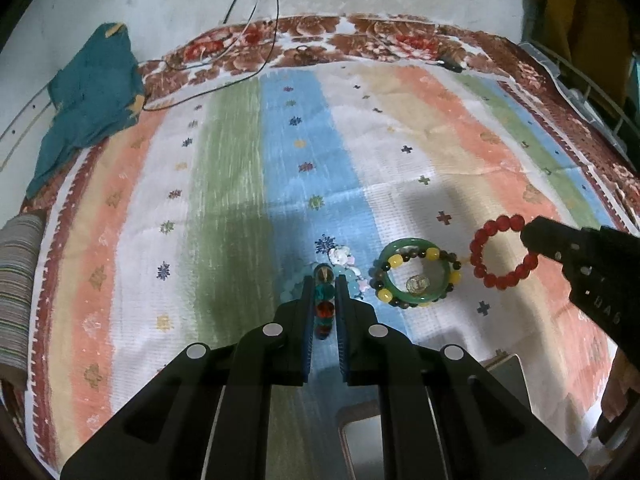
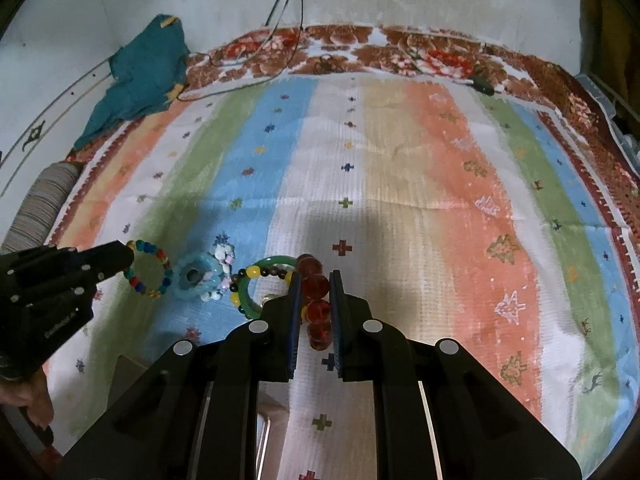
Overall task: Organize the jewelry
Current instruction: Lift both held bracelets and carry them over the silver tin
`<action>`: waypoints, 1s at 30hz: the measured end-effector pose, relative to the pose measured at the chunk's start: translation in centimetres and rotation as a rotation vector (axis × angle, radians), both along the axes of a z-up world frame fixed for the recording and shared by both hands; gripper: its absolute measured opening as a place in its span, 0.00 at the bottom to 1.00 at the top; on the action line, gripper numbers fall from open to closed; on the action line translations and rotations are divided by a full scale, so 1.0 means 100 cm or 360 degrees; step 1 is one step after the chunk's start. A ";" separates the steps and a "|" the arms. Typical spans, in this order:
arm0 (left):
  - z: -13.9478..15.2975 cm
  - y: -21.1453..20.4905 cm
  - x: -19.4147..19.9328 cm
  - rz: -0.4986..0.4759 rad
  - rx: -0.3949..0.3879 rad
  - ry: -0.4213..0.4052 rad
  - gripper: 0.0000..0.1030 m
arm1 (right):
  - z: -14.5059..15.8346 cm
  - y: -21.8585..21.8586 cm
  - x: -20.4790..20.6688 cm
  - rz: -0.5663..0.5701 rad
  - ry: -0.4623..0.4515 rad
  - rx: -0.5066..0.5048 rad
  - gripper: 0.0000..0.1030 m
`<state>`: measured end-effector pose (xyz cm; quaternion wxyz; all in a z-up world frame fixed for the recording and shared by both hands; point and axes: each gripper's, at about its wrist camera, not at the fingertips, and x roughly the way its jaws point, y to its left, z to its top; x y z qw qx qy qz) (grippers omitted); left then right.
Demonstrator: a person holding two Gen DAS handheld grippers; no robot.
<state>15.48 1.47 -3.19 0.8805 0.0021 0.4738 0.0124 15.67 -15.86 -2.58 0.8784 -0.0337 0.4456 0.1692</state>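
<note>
My left gripper (image 1: pixel 324 280) is shut on a multicoloured bead bracelet (image 1: pixel 324 304), seen edge-on between the fingers; it shows as a ring in the right wrist view (image 2: pixel 149 270). My right gripper (image 2: pixel 314 276) is shut on a red bead bracelet (image 2: pixel 316 308), seen as a ring in the left wrist view (image 1: pixel 498 254). Between them on the striped cloth lie a green bangle (image 1: pixel 416 274) with a yellow-and-dark bead bracelet (image 1: pixel 430 255) across it, and a light blue bracelet (image 2: pixel 200 276) with a pale flower piece (image 2: pixel 224 254).
The striped cloth (image 1: pixel 240 200) covers a table with a floral border. A teal cloth (image 1: pixel 92 96) lies at the far left. Black wires (image 1: pixel 256 20) hang at the back. A grey striped roll (image 1: pixel 16 292) sits at the left edge.
</note>
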 end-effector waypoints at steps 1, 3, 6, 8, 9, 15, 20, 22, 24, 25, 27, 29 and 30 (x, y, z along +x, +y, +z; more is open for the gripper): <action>0.001 0.000 -0.002 -0.0001 -0.0001 -0.0005 0.09 | 0.003 0.000 -0.002 0.0002 -0.0013 0.0004 0.14; 0.004 0.001 -0.005 0.0015 -0.0023 -0.0010 0.09 | 0.007 -0.004 -0.008 0.0002 -0.0014 0.0041 0.14; 0.008 0.003 -0.011 0.0039 -0.0095 -0.0009 0.09 | 0.011 -0.010 -0.020 -0.0006 -0.0025 0.0063 0.14; 0.012 0.000 -0.016 0.0037 -0.0099 -0.0018 0.09 | 0.014 -0.012 -0.025 -0.0003 -0.0034 0.0073 0.14; 0.012 0.000 -0.017 0.0037 -0.0116 -0.0019 0.09 | 0.016 -0.014 -0.029 -0.0001 -0.0041 0.0076 0.14; 0.020 -0.007 -0.034 0.0044 -0.0143 -0.0053 0.09 | 0.028 -0.019 -0.048 0.0017 -0.0090 0.0107 0.14; 0.027 -0.013 -0.051 0.0024 -0.0153 -0.0085 0.09 | 0.035 -0.020 -0.061 0.0043 -0.0114 0.0131 0.14; 0.031 -0.015 -0.057 0.0017 -0.0158 -0.0100 0.09 | 0.038 -0.020 -0.067 0.0060 -0.0121 0.0148 0.14; 0.034 -0.018 -0.063 -0.0005 -0.0160 -0.0110 0.09 | 0.041 -0.018 -0.072 0.0080 -0.0128 0.0159 0.14; 0.035 -0.018 -0.066 -0.0015 -0.0153 -0.0119 0.09 | 0.043 -0.017 -0.076 0.0093 -0.0122 0.0180 0.14; 0.036 -0.019 -0.072 -0.0038 -0.0154 -0.0126 0.09 | 0.045 -0.016 -0.081 0.0126 -0.0110 0.0201 0.14; 0.037 -0.019 -0.077 -0.0050 -0.0163 -0.0129 0.09 | 0.047 -0.014 -0.087 0.0146 -0.0115 0.0200 0.14; 0.038 -0.019 -0.080 -0.0057 -0.0165 -0.0132 0.09 | 0.047 -0.013 -0.089 0.0154 -0.0116 0.0197 0.14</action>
